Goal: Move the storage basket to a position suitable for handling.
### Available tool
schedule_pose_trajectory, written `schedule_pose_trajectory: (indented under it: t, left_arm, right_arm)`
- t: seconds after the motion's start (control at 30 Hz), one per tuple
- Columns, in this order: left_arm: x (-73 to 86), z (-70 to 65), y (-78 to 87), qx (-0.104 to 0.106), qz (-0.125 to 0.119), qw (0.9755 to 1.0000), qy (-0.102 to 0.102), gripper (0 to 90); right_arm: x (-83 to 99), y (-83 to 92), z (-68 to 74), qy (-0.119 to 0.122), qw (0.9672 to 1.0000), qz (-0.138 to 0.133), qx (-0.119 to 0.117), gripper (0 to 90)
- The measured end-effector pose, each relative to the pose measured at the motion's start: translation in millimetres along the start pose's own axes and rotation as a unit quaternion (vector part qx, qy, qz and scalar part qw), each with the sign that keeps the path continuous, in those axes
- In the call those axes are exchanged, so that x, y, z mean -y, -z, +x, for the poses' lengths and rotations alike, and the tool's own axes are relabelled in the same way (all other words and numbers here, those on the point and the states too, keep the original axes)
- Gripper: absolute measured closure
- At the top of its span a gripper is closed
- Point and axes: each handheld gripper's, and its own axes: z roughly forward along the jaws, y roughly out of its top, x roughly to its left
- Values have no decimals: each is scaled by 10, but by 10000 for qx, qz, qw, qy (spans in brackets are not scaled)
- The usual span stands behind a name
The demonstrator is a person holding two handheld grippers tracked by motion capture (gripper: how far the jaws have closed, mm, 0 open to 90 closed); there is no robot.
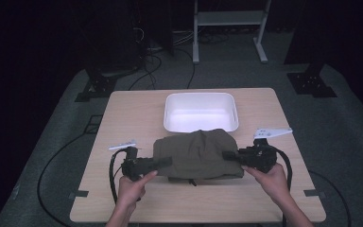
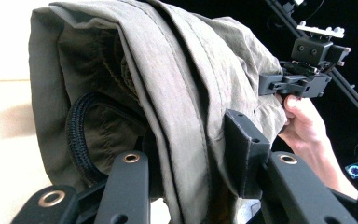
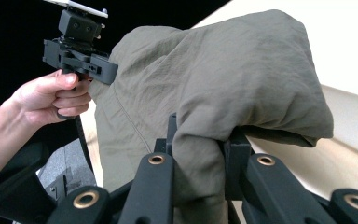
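Note:
An olive-green folded garment [image 1: 197, 154] lies on the wooden table [image 1: 123, 118], just in front of a white tub [image 1: 201, 111]. My left gripper [image 1: 163, 161] is shut on the garment's left edge [image 2: 186, 140], with cloth bunched between its jaws. My right gripper [image 1: 229, 155] is shut on the right edge [image 3: 200, 144], a fold of cloth pinched between its jaws. A black cord [image 2: 77, 135] shows inside the garment's folds. The garment's far edge overlaps the tub's near rim. In the left gripper view the right gripper [image 2: 268, 85] shows at the garment's far side, and the left gripper [image 3: 107, 73] shows likewise in the right gripper view.
The white tub is empty. Cables [image 1: 116, 172] trail from both grippers over the table's near part. Beyond the table stand a white metal frame [image 1: 227, 28] and dark stands with floor cables [image 1: 146, 71]. Bare tabletop lies left and right of the tub.

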Motion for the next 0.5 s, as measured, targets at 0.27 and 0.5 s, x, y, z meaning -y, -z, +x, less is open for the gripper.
schedule_pose_trajectory:
  t: [0.27, 0.5]
  left_arm:
    - [-268, -109, 56, -61, -62, 9998, -204, 632]
    - [-507, -162, 41, -41, -115, 9994, -316, 632]
  right_arm:
    - [-273, 32, 20, 128, 9999, -90, -3, 774]
    - [-491, 83, 19, 186, 9996, -185, 77, 774]
